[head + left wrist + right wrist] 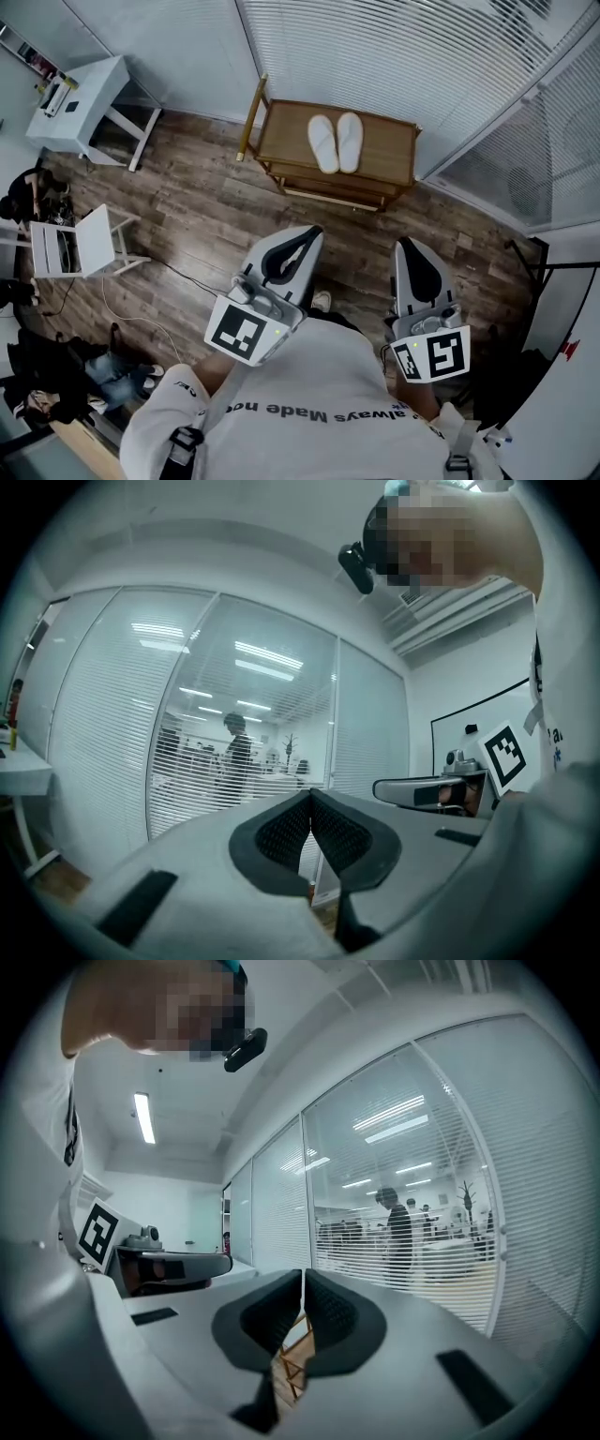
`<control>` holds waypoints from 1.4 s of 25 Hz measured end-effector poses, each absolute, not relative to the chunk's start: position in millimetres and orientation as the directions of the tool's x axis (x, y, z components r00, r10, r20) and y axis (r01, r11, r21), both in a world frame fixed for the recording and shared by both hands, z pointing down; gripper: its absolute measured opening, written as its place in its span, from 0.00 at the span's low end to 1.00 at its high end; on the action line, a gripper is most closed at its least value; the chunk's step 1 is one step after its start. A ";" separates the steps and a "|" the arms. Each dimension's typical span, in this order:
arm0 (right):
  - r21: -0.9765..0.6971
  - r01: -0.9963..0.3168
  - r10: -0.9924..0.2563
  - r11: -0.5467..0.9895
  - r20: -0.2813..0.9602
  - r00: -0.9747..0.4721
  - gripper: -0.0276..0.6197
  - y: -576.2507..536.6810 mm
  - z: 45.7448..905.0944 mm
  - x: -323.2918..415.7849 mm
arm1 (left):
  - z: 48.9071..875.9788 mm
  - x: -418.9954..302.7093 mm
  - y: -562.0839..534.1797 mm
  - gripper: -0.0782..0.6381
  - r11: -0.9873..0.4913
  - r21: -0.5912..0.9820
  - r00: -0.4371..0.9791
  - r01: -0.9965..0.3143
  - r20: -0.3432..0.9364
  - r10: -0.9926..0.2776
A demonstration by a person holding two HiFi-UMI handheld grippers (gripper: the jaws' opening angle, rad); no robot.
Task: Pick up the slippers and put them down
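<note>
Right tongs (303, 1274), closed and empty, point at a glass wall (412, 1176).

Head view, person at centre. At 12 o'clock, a low table (384, 150) stands against the glass wall (394, 47) behind it. The pair of slippers (336, 142) lies side by side on the table top, near its middle. At 10 o'clock, a desk (89, 84) stands in the far corner. At 9 o'clock, a chair (89, 246) stands well apart from the table. The left gripper (311, 232) and right gripper (403, 244) sit side by side just before the person, between the person and the table, well apart from the slippers.
</note>
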State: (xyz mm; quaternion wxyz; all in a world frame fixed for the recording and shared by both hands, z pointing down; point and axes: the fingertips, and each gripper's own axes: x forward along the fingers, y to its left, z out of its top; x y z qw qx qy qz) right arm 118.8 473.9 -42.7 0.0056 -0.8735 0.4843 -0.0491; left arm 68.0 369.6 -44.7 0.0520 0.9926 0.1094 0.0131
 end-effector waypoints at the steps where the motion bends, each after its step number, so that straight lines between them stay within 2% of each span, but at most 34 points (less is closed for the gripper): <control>1: -0.059 -0.846 -0.848 -0.529 0.082 0.524 0.07 469.7 -41.0 125.4 | -42.3 73.7 365.6 0.12 -0.971 0.108 0.976 0.213 0.018 0.216; 10: -0.037 -0.857 -0.855 -0.514 0.101 0.508 0.07 412.5 -33.9 188.8 | -30.0 137.3 316.7 0.12 -0.969 0.127 0.976 0.212 0.024 0.217; 17: -0.011 -0.856 -0.852 -0.516 0.107 0.512 0.07 343.8 -39.1 250.0 | -36.2 198.5 251.8 0.12 -0.962 0.139 0.972 0.236 -0.036 0.234; 26: 0.008 -0.837 -0.833 -0.547 0.095 0.546 0.07 271.7 -43.0 317.3 | -33.4 263.8 176.1 0.12 -0.954 0.158 0.966 0.254 0.010 0.259; 35: -0.003 -0.813 -0.809 -0.582 0.100 0.579 0.07 267.9 -29.6 351.6 | -15.7 302.9 168.8 0.12 -0.947 0.145 0.955 0.285 0.044 0.294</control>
